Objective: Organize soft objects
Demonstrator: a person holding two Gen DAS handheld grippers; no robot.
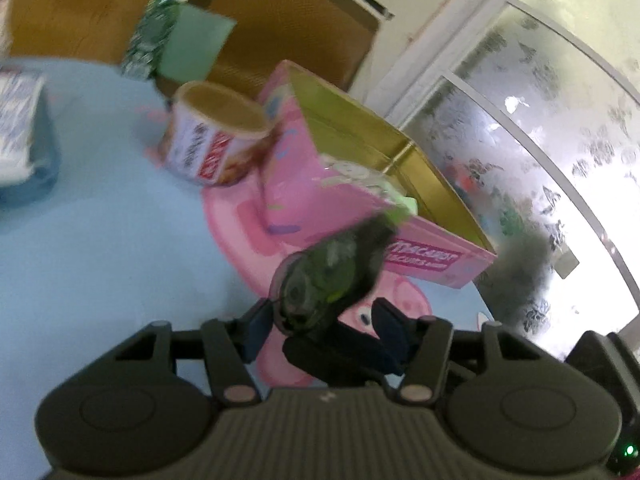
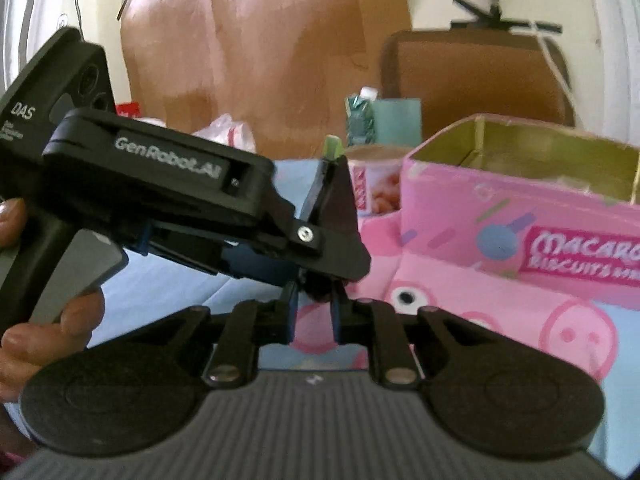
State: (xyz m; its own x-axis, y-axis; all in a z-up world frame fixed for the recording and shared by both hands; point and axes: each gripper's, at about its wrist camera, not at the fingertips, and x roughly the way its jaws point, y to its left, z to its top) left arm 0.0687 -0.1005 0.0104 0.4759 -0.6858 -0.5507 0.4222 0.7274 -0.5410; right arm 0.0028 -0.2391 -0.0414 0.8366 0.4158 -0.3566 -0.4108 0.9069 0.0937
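Observation:
My left gripper is shut on a small soft object, light green at its tip, held just in front of the open pink macaron biscuit box. In the right wrist view the left gripper stands in the middle foreground with a green tip of the soft object sticking out of its closed fingers. The pink box lies to its right, gold inside. My right gripper is low in front; its blue pads stand a little apart with nothing between them.
A round snack tub stands beside the box on a light blue cloth with pink cartoon pigs. A green carton stands behind. A blue tray with packets lies at the left. A window is at the right.

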